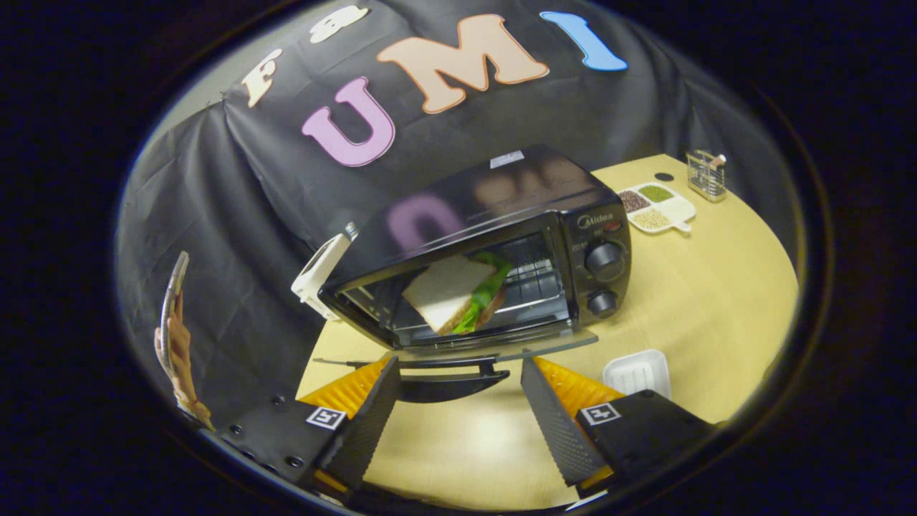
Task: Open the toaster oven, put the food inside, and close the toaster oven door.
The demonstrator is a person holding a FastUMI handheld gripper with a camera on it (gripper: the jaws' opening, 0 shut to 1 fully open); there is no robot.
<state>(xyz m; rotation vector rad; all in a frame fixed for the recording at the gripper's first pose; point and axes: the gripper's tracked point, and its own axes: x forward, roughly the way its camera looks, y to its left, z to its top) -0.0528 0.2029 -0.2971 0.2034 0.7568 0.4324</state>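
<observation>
Resting inside the oven (494, 236), the sandwich (458, 292) lies beyond the lowered door (494, 351); the gripper (458, 398) hovers before it, fingers spread, holding nothing.

Oven door (458, 351) down, mouth clear; sandwich (458, 294) fills left rack; gripper (458, 401) fingers apart.
</observation>
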